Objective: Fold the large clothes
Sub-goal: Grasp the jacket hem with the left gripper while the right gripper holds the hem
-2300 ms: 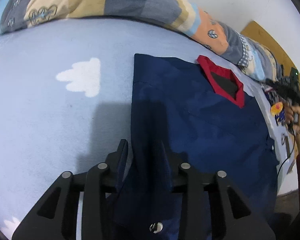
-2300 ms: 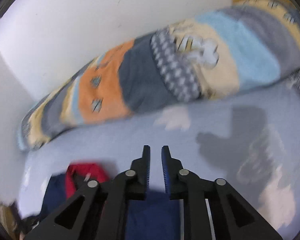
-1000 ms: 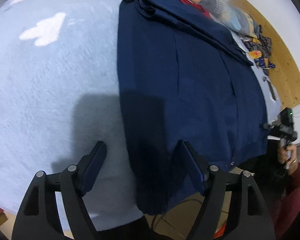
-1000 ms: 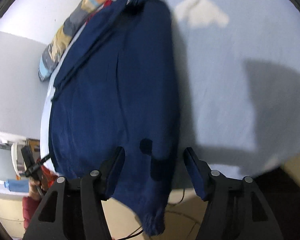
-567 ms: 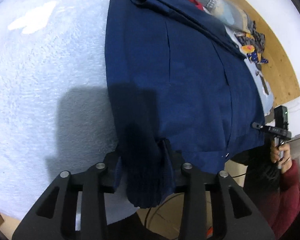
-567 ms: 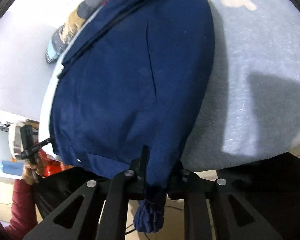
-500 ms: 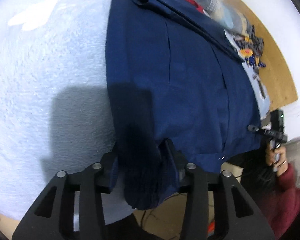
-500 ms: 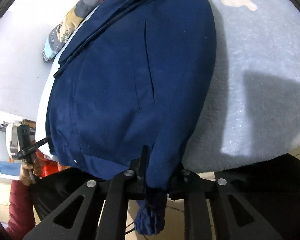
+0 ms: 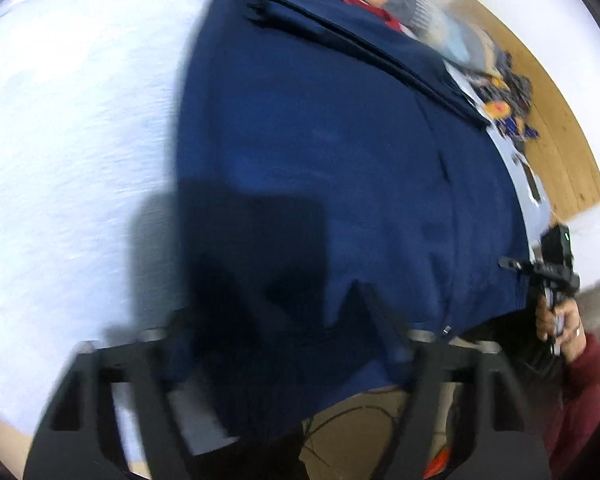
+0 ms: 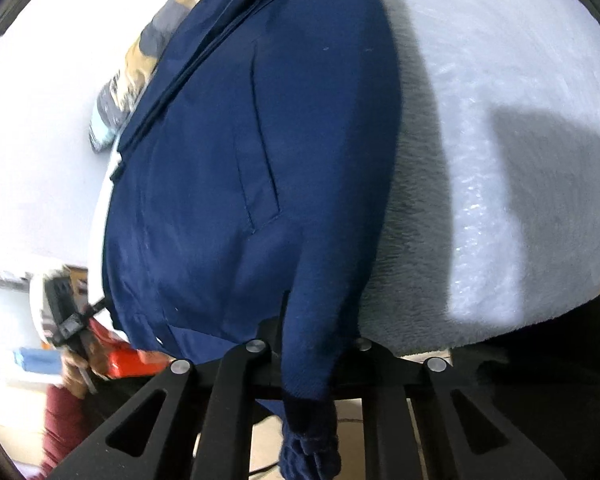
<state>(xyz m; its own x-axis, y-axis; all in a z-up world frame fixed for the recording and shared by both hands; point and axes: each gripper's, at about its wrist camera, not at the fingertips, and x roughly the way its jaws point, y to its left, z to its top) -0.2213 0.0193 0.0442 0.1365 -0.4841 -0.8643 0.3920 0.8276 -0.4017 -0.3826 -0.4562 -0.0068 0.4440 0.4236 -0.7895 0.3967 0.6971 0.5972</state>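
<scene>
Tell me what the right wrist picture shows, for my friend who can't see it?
The right gripper is shut on a sleeve of a navy jacket, its cuff dangling below. The jacket lies on a fluffy pale blue blanket.
</scene>
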